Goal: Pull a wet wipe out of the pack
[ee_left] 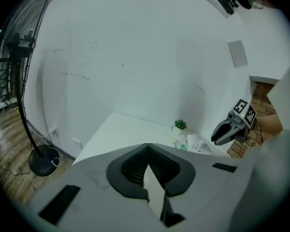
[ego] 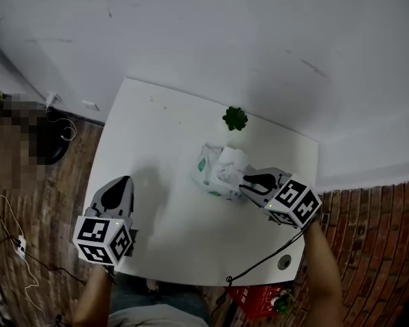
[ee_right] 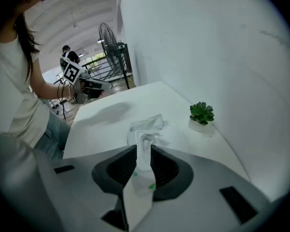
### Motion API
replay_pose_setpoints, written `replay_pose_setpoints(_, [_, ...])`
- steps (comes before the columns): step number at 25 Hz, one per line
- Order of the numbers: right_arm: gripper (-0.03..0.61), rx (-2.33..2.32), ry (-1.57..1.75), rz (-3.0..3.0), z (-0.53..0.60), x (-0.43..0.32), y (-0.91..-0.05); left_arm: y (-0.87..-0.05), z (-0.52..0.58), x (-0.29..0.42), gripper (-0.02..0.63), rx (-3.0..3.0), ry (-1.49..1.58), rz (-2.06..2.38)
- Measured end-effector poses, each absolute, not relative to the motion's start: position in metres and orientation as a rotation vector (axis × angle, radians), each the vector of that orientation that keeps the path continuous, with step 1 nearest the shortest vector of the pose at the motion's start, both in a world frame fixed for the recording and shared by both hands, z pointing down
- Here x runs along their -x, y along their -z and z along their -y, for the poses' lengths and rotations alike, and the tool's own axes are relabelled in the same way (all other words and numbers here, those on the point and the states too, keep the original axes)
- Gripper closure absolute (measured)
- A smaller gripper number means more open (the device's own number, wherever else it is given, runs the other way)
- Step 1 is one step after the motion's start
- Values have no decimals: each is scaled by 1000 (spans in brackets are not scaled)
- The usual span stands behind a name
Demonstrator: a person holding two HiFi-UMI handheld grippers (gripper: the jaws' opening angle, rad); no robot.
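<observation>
White table [ego: 163, 135] set against a white wall. Nearest, at the front-left edge, the left gripper [ego: 123, 182]: jaws pressed together, nothing between. Further in, the right gripper [ego: 247, 181] pinches the wet wipe [ee_right: 144, 144] rising from the pack [ego: 208, 172]. The pack lies flat mid-table, long axis roughly near-to-far. The pinch shows only in the right gripper view. Potted plant [ego: 235, 118] just beyond.

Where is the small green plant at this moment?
In the head view the small potted plant stands near the far edge of the white table, by the wall, just beyond the wet wipe pack, on the side of the right gripper.
</observation>
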State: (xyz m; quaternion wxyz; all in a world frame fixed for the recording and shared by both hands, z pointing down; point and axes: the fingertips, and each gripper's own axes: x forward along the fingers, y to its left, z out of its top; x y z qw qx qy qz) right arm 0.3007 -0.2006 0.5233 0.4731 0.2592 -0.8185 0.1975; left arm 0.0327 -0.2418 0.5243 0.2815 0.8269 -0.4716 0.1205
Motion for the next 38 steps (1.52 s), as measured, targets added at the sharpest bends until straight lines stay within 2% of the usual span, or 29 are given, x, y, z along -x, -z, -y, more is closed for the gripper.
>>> replay_pose_setpoints(21, [488, -353, -521, 1974, 214, -293, -581, -544, 223, -24, 614, -2067, -322, 1404])
replay_pose_setpoints(29, [512, -343, -544, 1949, 213, -291, -587, -545, 225, -17, 614, -2054, -316, 1414])
replay_pose_setpoints(38, [572, -358, -555, 1947, 209, -289, -586, -546, 225, -10, 614, -2046, -315, 1414])
